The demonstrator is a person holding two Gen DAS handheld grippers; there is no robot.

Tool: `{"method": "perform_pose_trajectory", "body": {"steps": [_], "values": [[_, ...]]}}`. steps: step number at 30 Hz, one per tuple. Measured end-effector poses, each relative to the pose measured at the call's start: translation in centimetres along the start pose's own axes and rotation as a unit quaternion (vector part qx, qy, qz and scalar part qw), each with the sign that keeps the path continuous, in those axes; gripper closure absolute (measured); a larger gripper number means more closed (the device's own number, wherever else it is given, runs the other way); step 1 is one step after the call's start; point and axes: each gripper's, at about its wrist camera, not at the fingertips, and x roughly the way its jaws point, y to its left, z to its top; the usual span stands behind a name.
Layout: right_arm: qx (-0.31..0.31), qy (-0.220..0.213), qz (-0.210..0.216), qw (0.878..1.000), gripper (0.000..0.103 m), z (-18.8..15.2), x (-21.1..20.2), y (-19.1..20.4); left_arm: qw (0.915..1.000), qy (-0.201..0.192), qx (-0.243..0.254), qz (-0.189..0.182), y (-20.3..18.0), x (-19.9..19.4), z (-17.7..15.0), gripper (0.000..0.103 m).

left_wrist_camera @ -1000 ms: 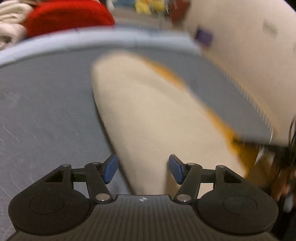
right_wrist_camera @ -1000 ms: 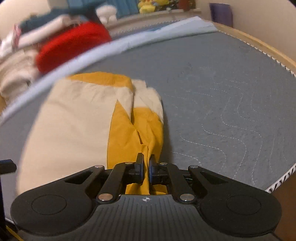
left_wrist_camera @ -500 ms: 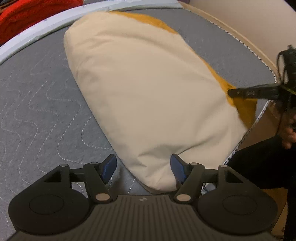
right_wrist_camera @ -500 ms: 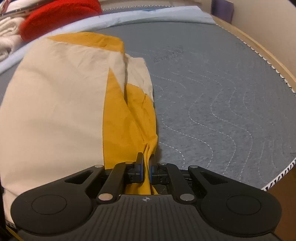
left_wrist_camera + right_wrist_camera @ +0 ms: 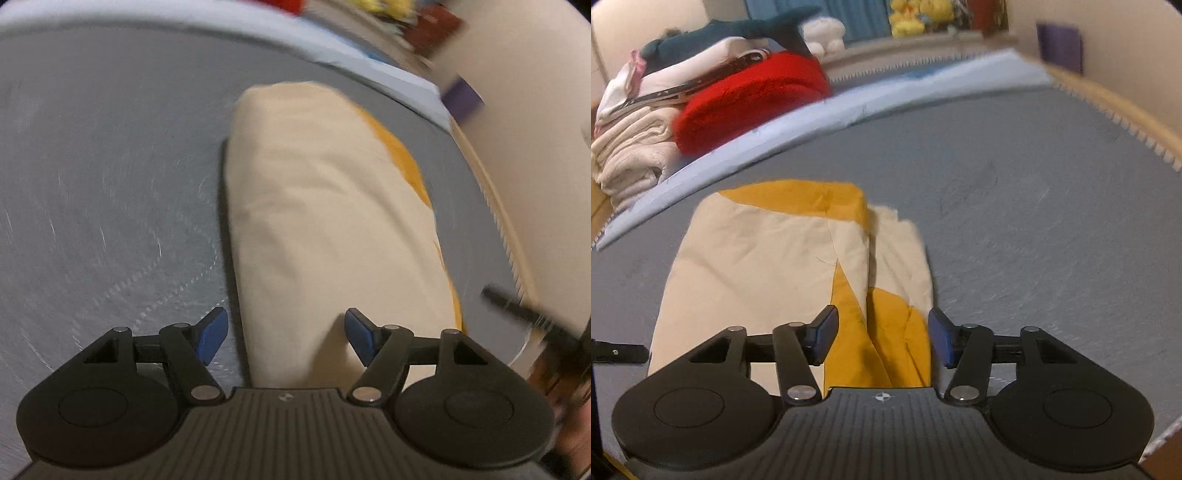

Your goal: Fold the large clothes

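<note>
Opening w/ nothing clamped, both tongs [image 5: 286,341] [image 5: 882,338] straddle folded garment [image 5: 768,266].

My right gripper [image 5: 882,338]: jaws opening, pads clear of cloth | folded cream-and-yellow garment [image 5: 768,266] lies between and ahead on grey quilted mat [image 5: 1034,221] | red, cream clothes pile [image 5: 701,103] far left

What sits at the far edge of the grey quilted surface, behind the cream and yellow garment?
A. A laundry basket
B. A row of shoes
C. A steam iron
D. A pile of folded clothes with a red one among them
D: the right wrist view shows a pile of folded clothes, red and cream, beyond the cream and yellow garment.
</note>
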Motion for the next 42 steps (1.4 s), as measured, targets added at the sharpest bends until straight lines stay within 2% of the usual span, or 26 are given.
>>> {"method": "perform_pose_trajectory", "body": {"steps": [3,5,6,7,9,13,17,18,19,20,21,22,23,24,25,27,31,34,38,40,42], "values": [[0.047,0.058,-0.006,0.997,0.048,-0.1,3.4,-1.2,0.9976,0.014,-0.064,-0.024,1.9,1.7,0.7,0.018],[0.088,0.080,0.024,0.993,0.047,0.0,4.9,-2.1,0.9946,0.023,-0.095,-0.036,2.9,3.3,1.4,0.015],[0.091,0.087,0.031,0.992,0.044,0.1,5.4,-2.3,0.9927,0.026,-0.108,-0.048,3.2,3.8,1.6,0.014],[0.089,0.095,0.033,0.991,0.036,0.2,6.0,-2.5,0.9910,0.029,-0.116,-0.061,3.2,4.2,1.7,0.014],[0.092,0.111,0.034,0.989,0.031,0.2,7.1,-2.9,0.9895,0.034,-0.122,-0.070,3.1,6.1,2.5,0.012],[0.112,0.132,0.054,0.984,0.030,-0.1,8.7,-3.9,0.9885,0.034,-0.123,-0.082,3.0,8.8,3.3,0.007],[0.098,0.129,0.055,0.985,0.031,-0.1,9.4,-3.7,0.9900,-0.004,-0.115,-0.081,2.3,10.3,3.8,0.009],[0.092,0.128,0.055,0.986,0.036,0.0,9.7,-3.6,0.9907,-0.013,-0.110,-0.079,2.0,10.5,3.9,0.012],[0.084,0.125,0.057,0.987,0.049,-0.1,9.8,-3.3,0.9916,-0.020,-0.103,-0.076,1.7,10.5,3.9,0.017],[0.078,0.122,0.061,0.988,0.057,0.0,9.7,-2.9,0.9923,-0.026,-0.096,-0.073,1.5,10.4,4.0,0.021],[0.071,0.117,0.064,0.989,0.072,0.1,9.6,-2.6,0.9929,-0.031,-0.091,-0.071,1.3,10.2,4.1,0.028],[0.063,0.110,0.065,0.990,0.082,0.2,9.5,-2.1,0.9933,-0.035,-0.086,-0.070,1.0,9.9,4.2,0.035],[0.057,0.105,0.064,0.991,0.085,0.3,9.4,-1.7,0.9936,-0.039,-0.080,-0.069,0.7,9.6,4.4,0.040],[0.053,0.098,0.065,0.992,0.090,0.4,9.3,-1.3,0.9939,-0.043,-0.072,-0.071,0.2,9.1,4.6,0.049],[0.051,0.092,0.065,0.992,0.092,0.6,9.2,-0.9,0.9943,-0.050,-0.061,-0.072,-0.3,8.1,4.5,0.054],[0.054,0.078,0.067,0.993,0.094,0.8,9.2,-0.3,0.9951,-0.065,-0.031,-0.067,-1.2,6.9,5.3,0.057],[0.057,0.039,0.086,0.994,0.099,2.0,9.1,1.6,0.9936,-0.098,0.010,-0.056,-1.7,3.8,7.7,0.058],[0.059,0.003,0.109,0.992,0.100,3.2,9.1,3.5,0.9913,-0.122,0.032,-0.037,-0.6,1.9,9.6,0.056],[0.043,-0.025,0.119,0.992,0.101,4.5,10.3,6.7,0.9913,-0.131,0.013,-0.007,2.3,1.0,11.5,0.048],[0.029,-0.023,0.118,0.992,0.101,4.8,11.7,7.8,0.9922,-0.122,-0.008,0.024,3.9,1.2,12.2,0.038],[0.006,-0.006,0.097,0.995,0.101,4.6,13.0,9.1,0.9917,-0.111,-0.036,0.055,5.5,1.3,12.8,0.038]]}}
